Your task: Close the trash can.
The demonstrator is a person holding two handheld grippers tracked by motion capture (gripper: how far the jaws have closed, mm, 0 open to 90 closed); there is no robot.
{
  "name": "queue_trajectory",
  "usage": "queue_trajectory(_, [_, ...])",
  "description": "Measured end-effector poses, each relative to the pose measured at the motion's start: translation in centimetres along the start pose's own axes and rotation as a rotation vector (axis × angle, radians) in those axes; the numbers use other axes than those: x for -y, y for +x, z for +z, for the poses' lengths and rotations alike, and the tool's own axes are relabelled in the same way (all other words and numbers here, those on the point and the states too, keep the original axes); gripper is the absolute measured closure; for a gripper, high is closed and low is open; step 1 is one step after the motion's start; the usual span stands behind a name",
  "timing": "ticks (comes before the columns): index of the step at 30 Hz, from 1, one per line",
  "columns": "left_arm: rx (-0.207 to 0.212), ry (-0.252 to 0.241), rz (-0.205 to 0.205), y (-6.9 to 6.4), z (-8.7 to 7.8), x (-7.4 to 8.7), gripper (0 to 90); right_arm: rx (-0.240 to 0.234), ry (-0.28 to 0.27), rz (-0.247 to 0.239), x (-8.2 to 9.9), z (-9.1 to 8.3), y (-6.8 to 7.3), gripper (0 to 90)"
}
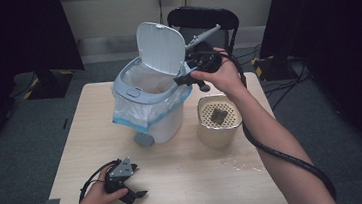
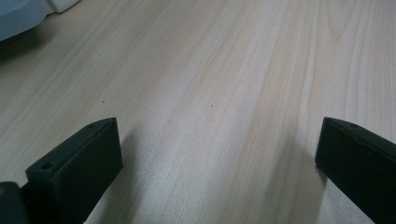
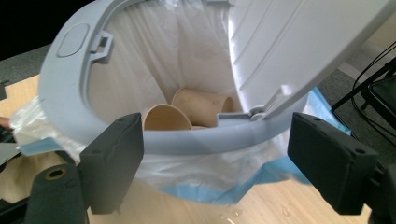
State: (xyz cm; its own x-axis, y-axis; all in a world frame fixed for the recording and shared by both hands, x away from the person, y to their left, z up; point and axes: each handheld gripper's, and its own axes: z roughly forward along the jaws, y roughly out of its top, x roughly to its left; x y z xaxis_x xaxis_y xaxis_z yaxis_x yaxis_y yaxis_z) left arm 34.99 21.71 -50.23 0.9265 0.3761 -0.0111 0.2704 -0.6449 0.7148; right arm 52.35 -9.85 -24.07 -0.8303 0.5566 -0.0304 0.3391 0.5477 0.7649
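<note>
The white trash bin (image 1: pixel 155 102) stands at the middle of the far half of the table (image 1: pixel 191 181), and I place everything else by it. Its lid (image 1: pixel 161 47) is tipped up and back, and a clear liner bag with a blue edge (image 1: pixel 145 116) is folded out over its grey rim (image 3: pixel 196 140). Down inside the bag lie paper cups (image 3: pixel 184 114), at least two, tan and on their sides, mouths turned toward my right gripper's camera.

My right gripper (image 1: pixel 186 77) hangs at the bin's right rim, just below the raised lid, held up off the table in my right hand (image 1: pixel 221 73). Its jaws are spread wide with nothing between them; in the right gripper view the rim and the lid's hinge sit in the gap, farther off, and I cannot tell if anything touches.

Just right of the bin stands a cream cup-shaped container (image 1: pixel 219 121) with a perforated top and a dark square piece at its centre. Some drops of water (image 1: pixel 238 164) glint on the wood in front of that container.

My left gripper (image 1: pixel 136 194) rests low, well in front of the bin and to its left, near the table's near edge, in my left hand (image 1: pixel 97 195). Its jaws are also wide apart, with bare wood between them.
</note>
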Motion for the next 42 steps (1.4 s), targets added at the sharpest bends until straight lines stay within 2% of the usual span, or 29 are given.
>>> queue_trajectory(6, [0.000,0.001,0.000,0.0,0.0,0.0,0.0,0.012,-0.017,0.027,-0.3,0.6,-1.3,18.1])
queue_trajectory(11, [0.001,0.000,-0.002,0.0,0.0,0.0,0.0,0.017,-0.008,0.021,-0.7,1.1,-1.6,18.3])
queue_trajectory(17, [0.002,0.001,-0.001,0.0,0.0,0.0,0.0,-0.009,-0.038,0.008,-1.5,1.1,-1.1,21.2])
queue_trajectory(22, [0.002,0.000,-0.001,0.0,0.0,0.0,0.0,-0.013,-0.046,0.013,-1.4,1.1,-1.2,22.0])
queue_trajectory(27, [0.002,0.001,-0.001,0.0,0.0,0.0,0.0,-0.015,-0.038,-0.001,-1.6,0.9,-0.9,22.9])
queue_trajectory(31, [0.002,0.001,0.000,0.0,0.0,0.0,0.0,-0.019,-0.056,-0.020,-1.9,0.7,-0.6,23.9])
queue_trajectory(33, [0.002,0.001,-0.001,0.0,0.0,0.0,0.0,-0.027,-0.068,-0.022,-2.1,0.6,-0.3,23.9])
queue_trajectory(38, [0.004,0.000,-0.003,0.0,0.0,0.0,0.0,-0.006,-0.064,-0.063,-2.7,0.5,0.7,21.1])
queue_trajectory(42, [0.004,0.000,-0.003,0.0,0.0,0.0,0.0,-0.016,-0.067,-0.076,-3.0,0.6,1.3,21.1])
